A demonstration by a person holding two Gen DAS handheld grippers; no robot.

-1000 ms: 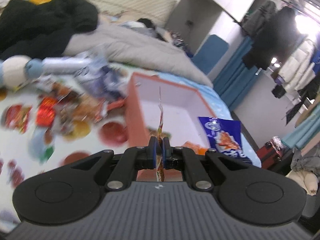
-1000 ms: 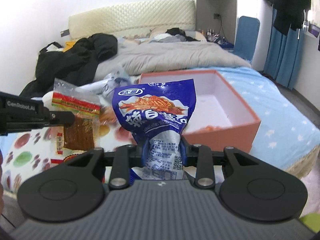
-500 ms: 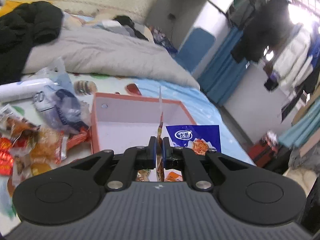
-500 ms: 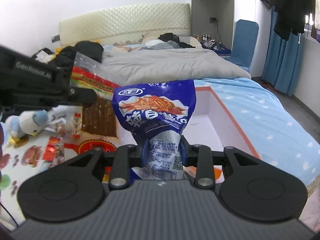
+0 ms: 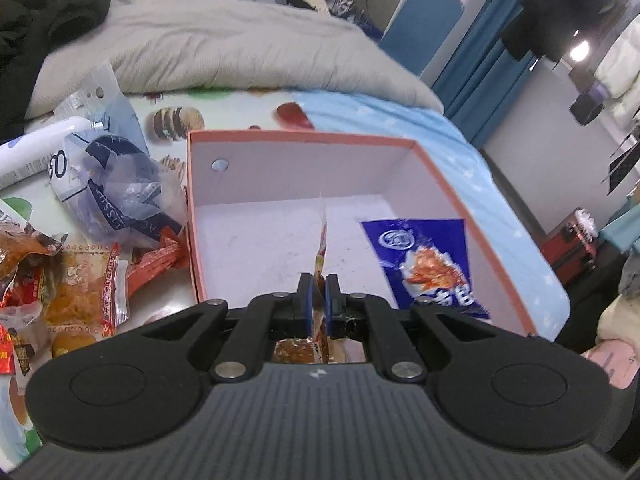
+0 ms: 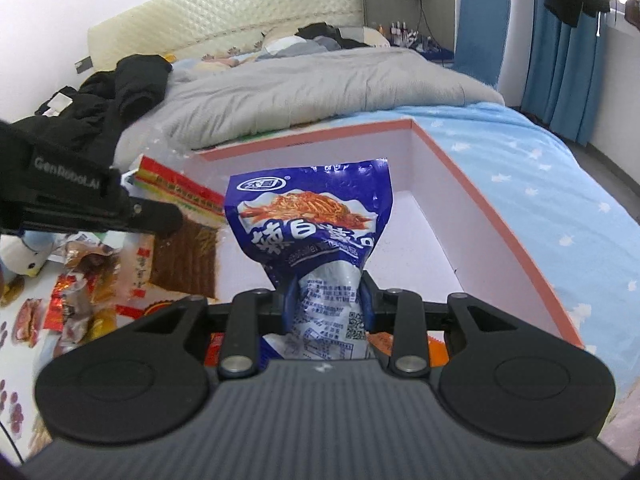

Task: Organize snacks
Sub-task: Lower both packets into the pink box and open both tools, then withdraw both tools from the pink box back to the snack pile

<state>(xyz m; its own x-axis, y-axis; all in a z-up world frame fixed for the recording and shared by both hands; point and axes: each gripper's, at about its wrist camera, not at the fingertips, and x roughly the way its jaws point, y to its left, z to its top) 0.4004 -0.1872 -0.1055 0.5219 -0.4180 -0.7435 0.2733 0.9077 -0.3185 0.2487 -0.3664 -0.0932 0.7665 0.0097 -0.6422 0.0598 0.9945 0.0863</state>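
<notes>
- The left gripper (image 5: 319,295) is level and points into the orange box (image 5: 304,135); its blue pads are pressed together on a clear snack packet (image 5: 322,240), which stands edge-on and upright between them.
- From the right wrist view, this clear snack packet (image 6: 188,240) hangs flat over the left wall of the box, with a red and yellow band on top and brown strips inside.
- The right gripper (image 6: 326,300) is also over the box; its fingers are clamped on the lower part of the blue snack bag (image 6: 316,220), and the bag stands upright above them.
- The two packets are just beside each other, but I cannot tell if they touch.
- The white floor of the box (image 6: 404,240) is mostly bare behind the bag; the far and right walls are near.
- Left of the box, a pile of loose snacks (image 5: 80,280) lies on the bed, touching the box wall.
- Behind the box is a grey blanket (image 5: 224,48).
</notes>
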